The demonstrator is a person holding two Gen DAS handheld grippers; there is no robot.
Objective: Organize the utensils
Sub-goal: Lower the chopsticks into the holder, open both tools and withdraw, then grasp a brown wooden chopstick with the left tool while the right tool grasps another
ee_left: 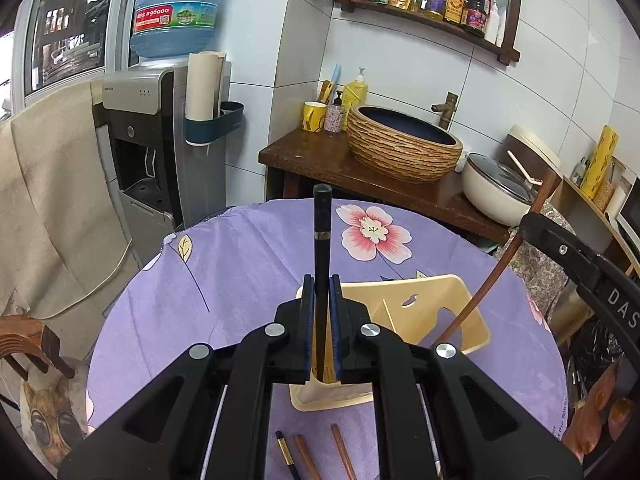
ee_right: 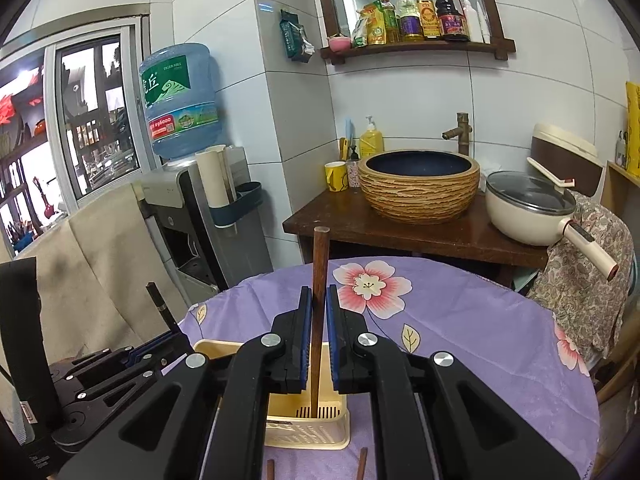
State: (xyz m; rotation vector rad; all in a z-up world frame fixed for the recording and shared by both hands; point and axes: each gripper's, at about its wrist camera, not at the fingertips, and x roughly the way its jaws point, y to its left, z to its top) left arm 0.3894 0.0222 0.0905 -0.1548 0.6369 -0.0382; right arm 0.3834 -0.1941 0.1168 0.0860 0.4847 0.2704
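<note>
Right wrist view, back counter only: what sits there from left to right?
Yellow mug → soap bottle → woven-look basin → faucet → cream lidded pan → rice cooker.

The utensil holder (ee_left: 432,320) sits on the table (ee_left: 248,264), with loose chopsticks (ee_left: 306,456) lying just in front of it. Behind the table stands the counter (ee_left: 320,160), the basin (ee_left: 404,144) on it.

I count two grippers, the left gripper (ee_left: 321,288) and the right gripper (ee_right: 319,300), each with one chopstick between its fingers, a black chopstick (ee_left: 322,236) and a brown chopstick (ee_right: 320,276), plus one cream utensil holder (ee_left: 440,304) and three loose chopsticks (ee_left: 306,454) on one purple tablecloth (ee_left: 240,264).
</note>
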